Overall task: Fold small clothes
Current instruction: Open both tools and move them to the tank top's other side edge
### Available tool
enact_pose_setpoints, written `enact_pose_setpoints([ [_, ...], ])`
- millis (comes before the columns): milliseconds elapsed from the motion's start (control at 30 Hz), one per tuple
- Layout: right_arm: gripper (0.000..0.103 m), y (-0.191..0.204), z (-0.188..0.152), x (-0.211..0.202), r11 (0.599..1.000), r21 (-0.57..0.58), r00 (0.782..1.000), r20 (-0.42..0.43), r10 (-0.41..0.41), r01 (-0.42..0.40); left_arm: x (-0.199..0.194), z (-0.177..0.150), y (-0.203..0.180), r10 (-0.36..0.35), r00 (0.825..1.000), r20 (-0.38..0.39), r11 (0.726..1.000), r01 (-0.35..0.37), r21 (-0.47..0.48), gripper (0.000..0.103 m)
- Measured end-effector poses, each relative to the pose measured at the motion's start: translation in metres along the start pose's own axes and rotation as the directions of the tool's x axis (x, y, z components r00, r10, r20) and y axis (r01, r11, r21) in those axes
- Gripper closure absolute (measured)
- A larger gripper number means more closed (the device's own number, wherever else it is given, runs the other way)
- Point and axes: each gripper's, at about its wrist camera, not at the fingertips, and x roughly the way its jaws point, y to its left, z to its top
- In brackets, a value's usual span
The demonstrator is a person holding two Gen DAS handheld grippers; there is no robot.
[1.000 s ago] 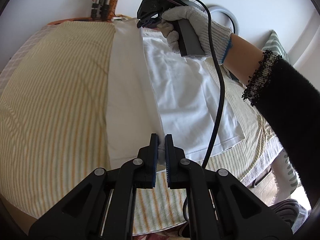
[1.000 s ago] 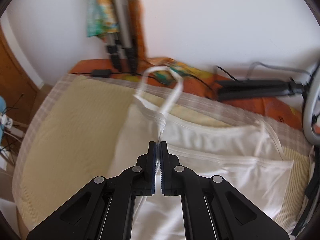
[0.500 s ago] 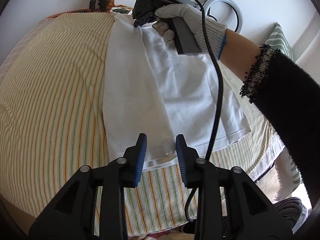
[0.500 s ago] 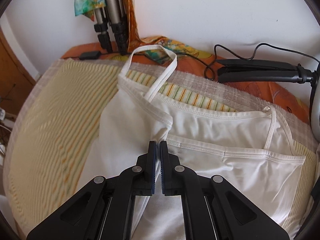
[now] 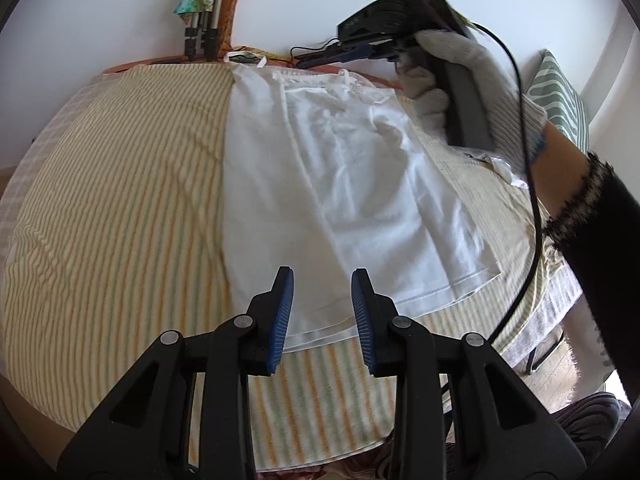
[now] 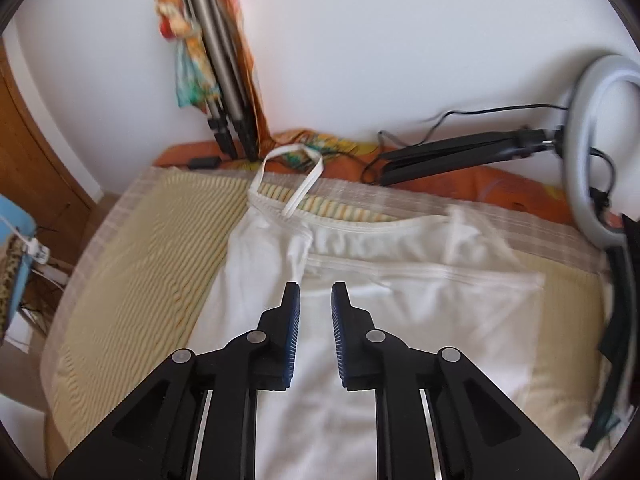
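Observation:
A white strappy top (image 5: 344, 184) lies flat on the striped yellow cloth (image 5: 120, 200), its left side folded over lengthwise. My left gripper (image 5: 322, 280) is open and empty just above the top's near hem. My right gripper (image 6: 316, 292) is open and empty above the top's (image 6: 360, 320) upper edge, near the folded side. In the left wrist view the right gripper (image 5: 360, 50) is raised above the far strap end, held by a gloved hand. One white strap loop (image 6: 296, 176) lies past the cloth's far edge.
A tripod (image 6: 224, 80) leans on the wall at the back. A black clamp arm (image 6: 460, 152) and a ring light (image 6: 604, 152) stand at the back right. An orange patterned cover (image 6: 500, 184) shows beyond the cloth. The table edge (image 5: 560, 292) drops off at right.
Both grippers have opened and let go of the top. The folded side now lies flat. The right gripper has lifted up and back from the strap end.

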Motion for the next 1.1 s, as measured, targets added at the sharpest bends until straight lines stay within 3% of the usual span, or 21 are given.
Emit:
enact_pose_setpoints([
  [200,0.088,-0.038,-0.020,-0.057,1.000,0.016,0.999,0.043,-0.023,0.022,0.011,0.000,-0.039,-0.038,0.999,0.002,0.998,0.038,0.056,0.073],
  [267,0.083,-0.053,-0.027,-0.072,0.999,0.031,0.998,0.059,-0.036,0.035,0.015,0.000,-0.053,-0.058,0.998,-0.004,0.996,0.058,0.070,0.073],
  [333,0.078,-0.068,-0.034,-0.085,0.998,0.049,0.996,0.074,-0.051,0.047,0.018,0.001,-0.070,-0.077,0.997,-0.004,0.993,0.077,0.093,0.073],
  [567,0.078,-0.117,-0.053,-0.115,0.993,0.097,0.993,0.087,-0.081,0.072,0.036,0.001,-0.123,-0.141,0.990,-0.027,0.979,0.143,0.148,0.073],
  [733,0.077,-0.148,-0.065,-0.117,0.987,0.142,0.994,0.075,-0.081,0.070,0.055,0.000,-0.161,-0.182,0.982,-0.058,0.966,0.190,0.178,0.073],
  [833,0.077,-0.163,-0.071,-0.112,0.985,0.158,0.995,0.059,-0.079,0.069,0.074,-0.004,-0.181,-0.146,0.987,-0.067,0.957,0.158,0.245,0.073],
  [1100,0.068,-0.191,-0.074,-0.085,0.981,0.188,0.998,0.034,-0.048,0.041,0.111,-0.012,-0.200,-0.119,0.985,-0.126,0.952,0.149,0.267,0.068],
])
